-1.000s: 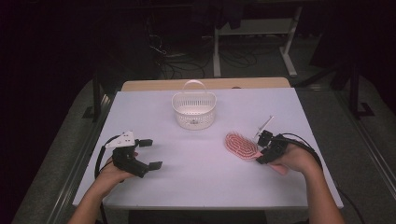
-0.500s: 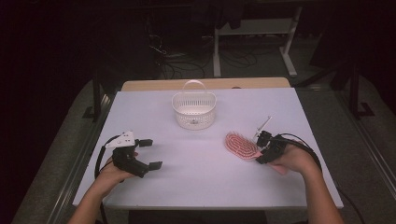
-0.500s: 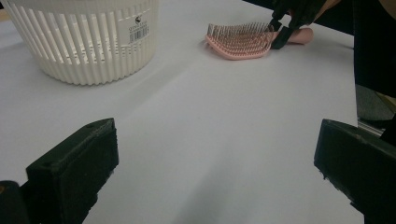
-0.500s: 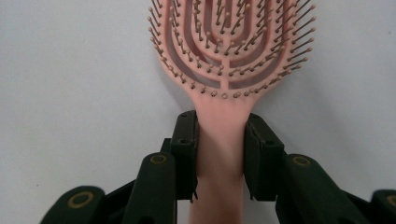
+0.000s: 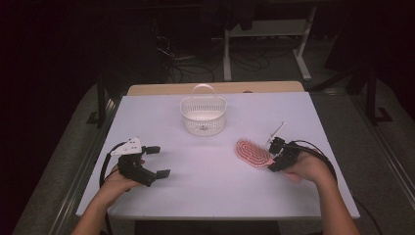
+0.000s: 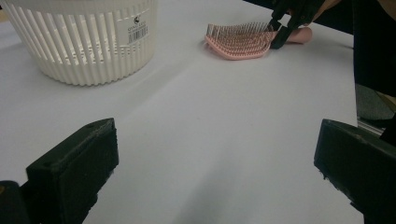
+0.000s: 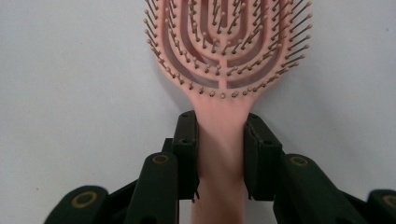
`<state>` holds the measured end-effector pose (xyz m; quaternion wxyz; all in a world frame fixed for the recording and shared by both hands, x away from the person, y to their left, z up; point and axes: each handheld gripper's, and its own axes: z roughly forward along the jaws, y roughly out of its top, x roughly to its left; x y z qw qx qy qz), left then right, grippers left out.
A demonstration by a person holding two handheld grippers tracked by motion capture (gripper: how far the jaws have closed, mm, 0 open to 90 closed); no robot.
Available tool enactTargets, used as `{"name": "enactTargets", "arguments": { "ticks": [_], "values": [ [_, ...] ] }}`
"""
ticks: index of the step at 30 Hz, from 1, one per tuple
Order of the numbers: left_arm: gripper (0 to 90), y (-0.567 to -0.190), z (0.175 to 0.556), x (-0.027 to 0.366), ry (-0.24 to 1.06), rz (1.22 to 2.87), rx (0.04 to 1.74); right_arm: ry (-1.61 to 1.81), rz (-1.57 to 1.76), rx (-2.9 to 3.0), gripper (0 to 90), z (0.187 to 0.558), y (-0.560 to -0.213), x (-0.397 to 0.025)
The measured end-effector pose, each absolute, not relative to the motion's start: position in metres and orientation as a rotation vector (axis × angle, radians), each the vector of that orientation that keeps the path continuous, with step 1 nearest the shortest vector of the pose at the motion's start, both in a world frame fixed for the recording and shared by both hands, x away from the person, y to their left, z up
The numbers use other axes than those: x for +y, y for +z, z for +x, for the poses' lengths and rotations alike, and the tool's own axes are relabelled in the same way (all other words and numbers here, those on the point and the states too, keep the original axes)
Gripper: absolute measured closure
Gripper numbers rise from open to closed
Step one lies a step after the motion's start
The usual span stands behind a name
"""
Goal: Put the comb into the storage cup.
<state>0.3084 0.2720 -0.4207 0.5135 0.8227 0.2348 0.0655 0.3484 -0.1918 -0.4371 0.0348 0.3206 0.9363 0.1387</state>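
The right gripper (image 7: 219, 140) clamps the handle of a pink hairbrush (image 7: 227, 51), which lies bristles up on the white table (image 5: 210, 171), right of a white basket (image 5: 203, 115). The left gripper (image 5: 157, 160) gapes wide, holding nothing.

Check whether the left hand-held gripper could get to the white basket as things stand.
Probably yes. The left hand-held gripper is open and holds nothing, and bare table lies between it and the white basket. The pink hairbrush lies off to the side, clamped by the right hand-held gripper.
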Motion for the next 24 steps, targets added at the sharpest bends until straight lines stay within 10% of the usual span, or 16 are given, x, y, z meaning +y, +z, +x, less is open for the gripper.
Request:
{"name": "enactTargets", "arguments": {
  "ticks": [24],
  "values": [
    [0.0, -0.420, 0.308, 0.273, 0.158, 1.976, 0.565, 0.644, 1.035, 2.868, 68.7, 0.351, -0.438, -0.207]
  ]
}}
